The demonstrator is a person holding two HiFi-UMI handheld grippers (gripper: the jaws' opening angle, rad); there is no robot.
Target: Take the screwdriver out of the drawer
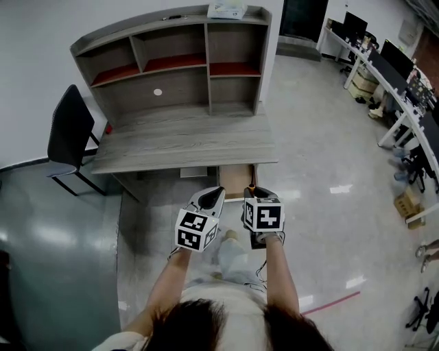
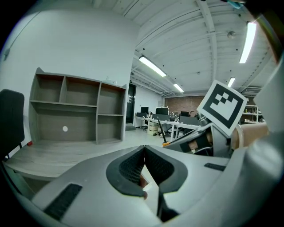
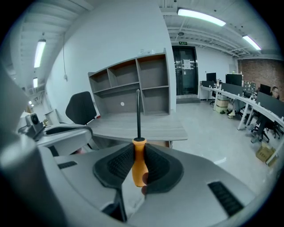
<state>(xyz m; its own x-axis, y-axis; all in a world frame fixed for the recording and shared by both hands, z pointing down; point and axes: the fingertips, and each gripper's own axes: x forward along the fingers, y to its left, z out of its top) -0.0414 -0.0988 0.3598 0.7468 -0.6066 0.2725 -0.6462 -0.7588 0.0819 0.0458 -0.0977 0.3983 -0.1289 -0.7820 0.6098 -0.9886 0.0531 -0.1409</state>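
Observation:
My right gripper [image 3: 138, 153] is shut on the orange handle of the screwdriver [image 3: 139, 162], and its black shaft points up toward the desk. In the head view the right gripper [image 1: 254, 195] hovers in front of the open drawer [image 1: 236, 179] under the grey desk [image 1: 185, 140]. My left gripper [image 1: 215, 192] is just to its left, level with it. In the left gripper view the left gripper [image 2: 143, 155] has its jaws pressed together with nothing between them. The screwdriver's shaft [image 2: 163, 135] shows there at the right.
A shelf hutch [image 1: 171, 62] stands on the desk with a white box [image 1: 226, 9] on top. A black chair [image 1: 68, 137] sits at the desk's left. Office desks with monitors [image 1: 398, 75] and a cardboard box [image 1: 409, 202] are at the right.

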